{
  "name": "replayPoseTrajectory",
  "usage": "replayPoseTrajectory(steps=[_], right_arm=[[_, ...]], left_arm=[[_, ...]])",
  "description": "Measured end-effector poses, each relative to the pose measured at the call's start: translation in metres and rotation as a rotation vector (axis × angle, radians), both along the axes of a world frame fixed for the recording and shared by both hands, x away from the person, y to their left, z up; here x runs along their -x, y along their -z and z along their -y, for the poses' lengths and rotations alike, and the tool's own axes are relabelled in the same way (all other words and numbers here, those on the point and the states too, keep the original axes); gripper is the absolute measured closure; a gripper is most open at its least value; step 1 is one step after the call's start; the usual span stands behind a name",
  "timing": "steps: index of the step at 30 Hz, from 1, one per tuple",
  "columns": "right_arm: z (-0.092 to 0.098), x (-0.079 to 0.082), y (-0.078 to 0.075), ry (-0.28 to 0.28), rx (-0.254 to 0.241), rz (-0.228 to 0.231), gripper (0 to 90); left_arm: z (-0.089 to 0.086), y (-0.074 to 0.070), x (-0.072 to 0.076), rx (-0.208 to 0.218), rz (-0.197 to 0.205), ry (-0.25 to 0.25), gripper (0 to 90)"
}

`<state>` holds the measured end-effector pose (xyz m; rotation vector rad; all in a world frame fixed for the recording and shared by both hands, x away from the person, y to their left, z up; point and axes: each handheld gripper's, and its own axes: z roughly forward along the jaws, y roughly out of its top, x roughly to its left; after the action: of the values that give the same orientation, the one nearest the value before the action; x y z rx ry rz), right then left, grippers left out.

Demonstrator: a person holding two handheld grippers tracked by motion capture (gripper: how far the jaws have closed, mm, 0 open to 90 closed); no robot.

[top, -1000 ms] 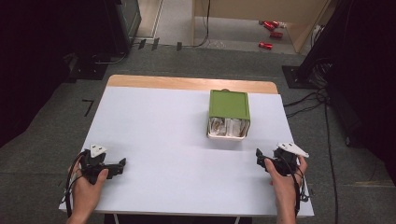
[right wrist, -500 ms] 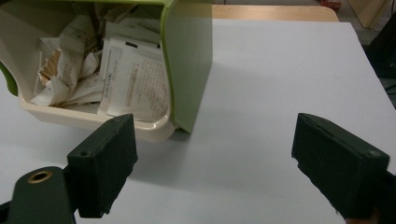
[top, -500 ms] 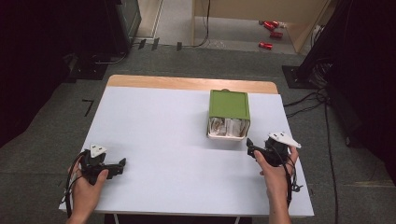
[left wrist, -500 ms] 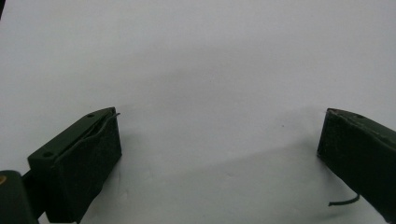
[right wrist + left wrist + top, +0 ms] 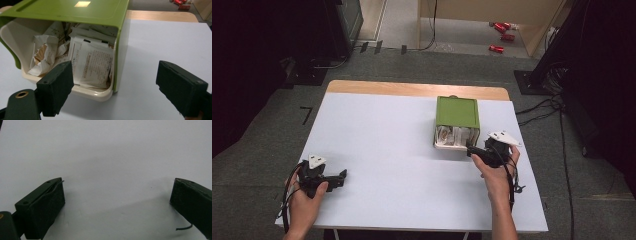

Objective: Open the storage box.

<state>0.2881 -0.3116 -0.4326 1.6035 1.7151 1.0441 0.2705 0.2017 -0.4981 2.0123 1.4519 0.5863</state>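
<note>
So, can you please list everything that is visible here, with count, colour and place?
table: 1, white top with wooden far edge, centre
box: 1, green, lying on its side, right of table centre, open end toward the person
packets: several, white printed paper, inside the box
red things: about 3, on the far floor; too small to identify
left gripper: 1, black, open, near left table corner
right gripper: 1, black, open, just before the box opening
hands: 2, holding the grippers

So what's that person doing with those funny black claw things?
A person holds a gripper in each hand at a white table. The right gripper is open, right at the mouth of a green and cream box lying on its side, stuffed with white paper packets. It holds nothing yet. The left gripper is open too, over bare table.
</note>
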Motion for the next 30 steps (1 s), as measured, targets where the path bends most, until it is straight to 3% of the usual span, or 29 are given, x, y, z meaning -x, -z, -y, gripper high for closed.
replayPoseTrajectory(steps=[5,9,14,16,20,27,30], right_arm=[[-0.008,-0.012,0.012,0.037,0.014,-0.009,14.7],[-0.008,-0.016,0.023,0.084,0.023,-0.020,20.4],[-0.003,-0.021,0.035,0.134,-0.002,-0.048,25.7],[0.001,-0.022,0.039,0.145,-0.045,-0.049,26.5],[0.003,-0.022,0.039,0.139,-0.050,-0.060,27.5],[0.000,-0.019,0.037,0.126,-0.018,-0.120,28.8],[-0.002,-0.017,0.035,0.125,-0.007,-0.118,29.5]], left_arm=[[0.000,0.000,0.000,0.000,0.000,0.000,0.0],[0.000,0.000,0.000,0.001,0.000,0.000,0.0],[0.000,0.000,0.000,0.000,0.000,0.000,0.0],[0.000,0.000,0.000,0.000,0.000,0.000,0.0],[0.000,0.000,0.000,0.000,0.000,0.000,0.0],[0.000,0.000,0.000,0.000,0.000,0.000,0.0],[0.000,0.000,0.000,0.000,0.000,0.000,0.0]])
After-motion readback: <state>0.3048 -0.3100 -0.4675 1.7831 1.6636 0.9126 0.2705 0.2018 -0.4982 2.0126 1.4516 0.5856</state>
